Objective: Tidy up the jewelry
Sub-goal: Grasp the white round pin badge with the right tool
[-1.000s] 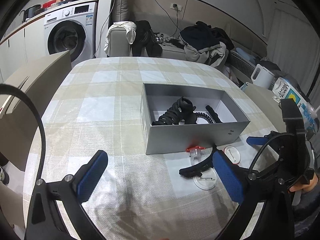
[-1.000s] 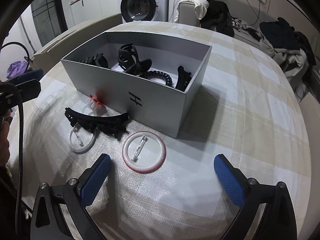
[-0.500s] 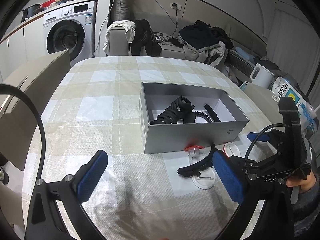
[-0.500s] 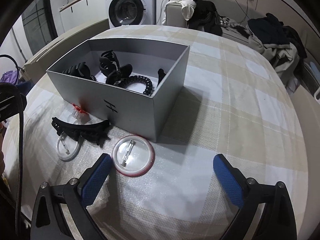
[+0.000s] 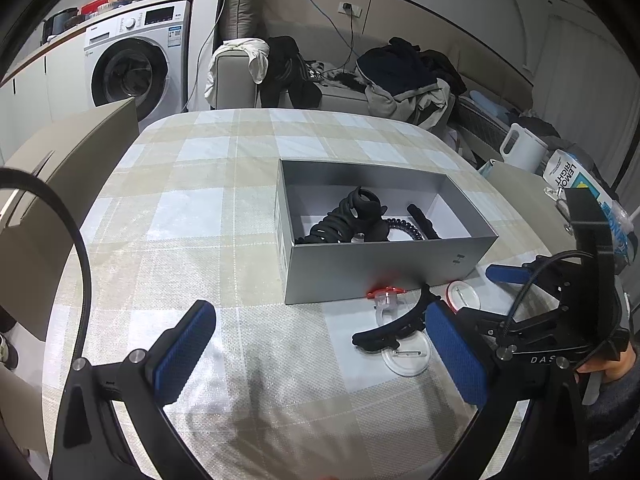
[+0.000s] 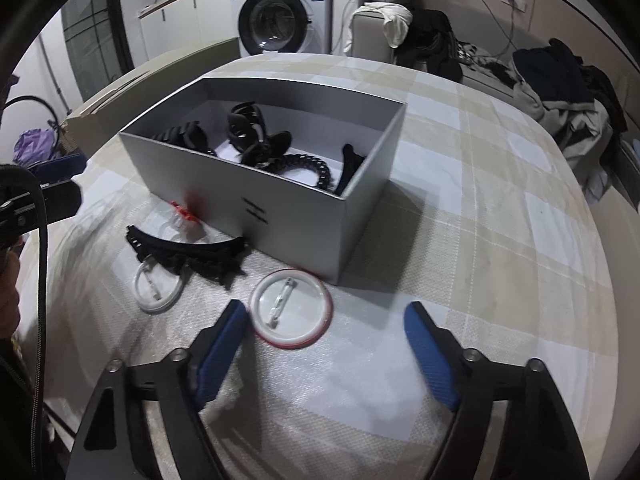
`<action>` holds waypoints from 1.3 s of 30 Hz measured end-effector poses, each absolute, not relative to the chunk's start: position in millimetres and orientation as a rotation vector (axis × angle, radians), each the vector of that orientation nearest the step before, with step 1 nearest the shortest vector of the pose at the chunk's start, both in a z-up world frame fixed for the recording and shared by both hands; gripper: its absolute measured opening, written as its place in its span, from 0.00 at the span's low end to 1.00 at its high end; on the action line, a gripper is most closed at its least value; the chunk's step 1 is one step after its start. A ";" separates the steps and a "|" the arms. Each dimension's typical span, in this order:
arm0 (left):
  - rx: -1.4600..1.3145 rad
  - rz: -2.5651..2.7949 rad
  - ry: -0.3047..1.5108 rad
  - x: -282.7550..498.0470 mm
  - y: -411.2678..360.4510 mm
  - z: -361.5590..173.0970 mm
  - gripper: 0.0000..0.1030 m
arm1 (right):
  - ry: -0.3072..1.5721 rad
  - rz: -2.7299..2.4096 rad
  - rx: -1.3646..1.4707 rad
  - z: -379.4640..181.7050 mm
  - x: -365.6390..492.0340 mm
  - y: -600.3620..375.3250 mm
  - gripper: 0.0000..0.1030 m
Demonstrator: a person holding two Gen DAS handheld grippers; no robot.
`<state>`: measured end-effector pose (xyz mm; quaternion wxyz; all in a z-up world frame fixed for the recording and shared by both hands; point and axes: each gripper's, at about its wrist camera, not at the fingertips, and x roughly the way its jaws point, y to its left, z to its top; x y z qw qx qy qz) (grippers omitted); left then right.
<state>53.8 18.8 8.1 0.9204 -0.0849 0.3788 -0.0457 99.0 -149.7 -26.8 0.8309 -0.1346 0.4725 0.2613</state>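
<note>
A grey box (image 5: 384, 272) (image 6: 296, 208) on the checked table holds several black hair clips (image 5: 356, 216) (image 6: 256, 136). In front of it lie a black curved hair clip (image 5: 392, 326) (image 6: 188, 252), a red-rimmed pin badge (image 6: 291, 309) (image 5: 463, 295), a clear pin badge (image 6: 158, 286) (image 5: 405, 354) and a small clear piece with a red cap (image 5: 386, 298) (image 6: 182, 212). My right gripper (image 6: 326, 350) is open, just short of the red-rimmed badge. My left gripper (image 5: 320, 354) is open and empty above the table's near side.
A cardboard box (image 5: 60, 152) stands by the table's left edge. A washing machine (image 5: 136, 60), a sofa with clothes (image 5: 400, 76) and a white kettle (image 5: 522, 150) lie beyond the table. The right gripper's body (image 5: 560, 320) shows in the left wrist view.
My right gripper has moved forward and down toward the red-rimmed badge, and its jaws have narrowed. The left gripper has hardly moved.
</note>
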 end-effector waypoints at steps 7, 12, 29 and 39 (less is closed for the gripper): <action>-0.171 -0.099 0.780 53.4 17.2 8.1 0.99 | 0.983 0.612 -0.308 -24.6 92.7 -145.0 0.51; -0.173 -0.094 0.774 52.7 16.9 8.6 0.99 | 0.977 0.627 -0.311 -24.1 90.5 -143.1 0.39; -0.143 -0.092 0.804 55.9 11.4 0.9 0.98 | 0.894 0.699 -0.099 27.2 94.6 -177.0 0.39; -0.047 -0.166 0.855 59.0 -15.0 -17.0 0.59 | 0.896 0.699 -0.094 24.8 96.7 -177.0 0.39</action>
